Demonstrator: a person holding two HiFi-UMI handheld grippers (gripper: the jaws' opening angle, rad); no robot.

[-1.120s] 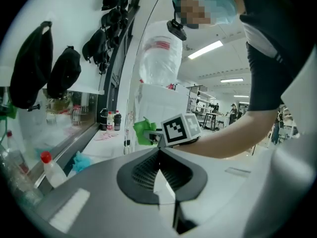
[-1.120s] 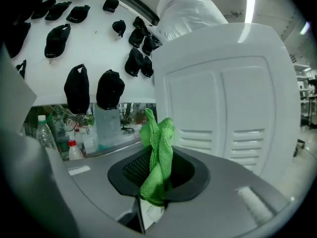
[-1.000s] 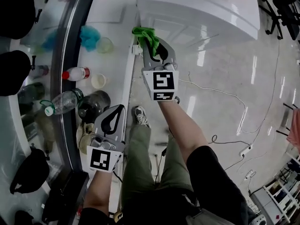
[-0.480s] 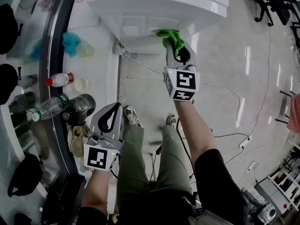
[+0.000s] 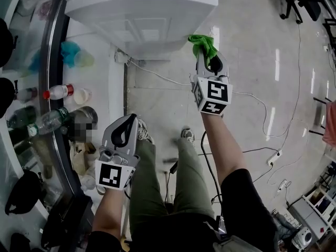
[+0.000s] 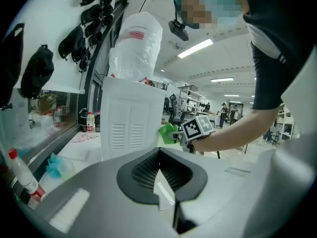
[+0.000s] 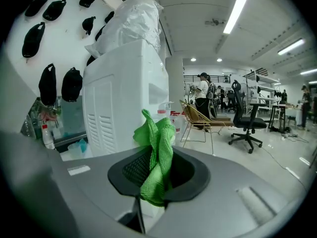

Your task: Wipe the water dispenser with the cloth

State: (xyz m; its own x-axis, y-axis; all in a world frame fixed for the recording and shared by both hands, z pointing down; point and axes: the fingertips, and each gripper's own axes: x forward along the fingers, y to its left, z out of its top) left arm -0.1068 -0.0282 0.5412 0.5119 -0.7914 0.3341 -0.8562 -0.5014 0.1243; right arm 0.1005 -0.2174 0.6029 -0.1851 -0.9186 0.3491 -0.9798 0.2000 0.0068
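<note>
The white water dispenser (image 5: 142, 14) stands at the top of the head view, with a plastic-wrapped bottle (image 7: 130, 26) on top. My right gripper (image 5: 203, 50) is shut on the green cloth (image 5: 201, 42) and holds it at the dispenser's near right corner. Whether the cloth touches the dispenser I cannot tell. In the right gripper view the cloth (image 7: 157, 157) bunches up between the jaws in front of the dispenser's louvred panel (image 7: 106, 118). My left gripper (image 5: 127, 122) hangs low over the person's left leg, shut and empty. From there it faces the dispenser (image 6: 131, 118) and the cloth (image 6: 168, 133).
Bottles (image 5: 55, 92) and a blue cloth (image 5: 69, 50) lie on the ledge at the left, by a glass wall. Black caps (image 7: 48, 83) hang on the wall. Cables (image 5: 157, 75) and a power strip (image 5: 275, 155) run over the glossy floor. Office chairs (image 7: 245, 118) stand behind to the right.
The right gripper has carried the cloth across the dispenser's near face, from its left corner to its right corner. The left gripper has stayed low and shut.
</note>
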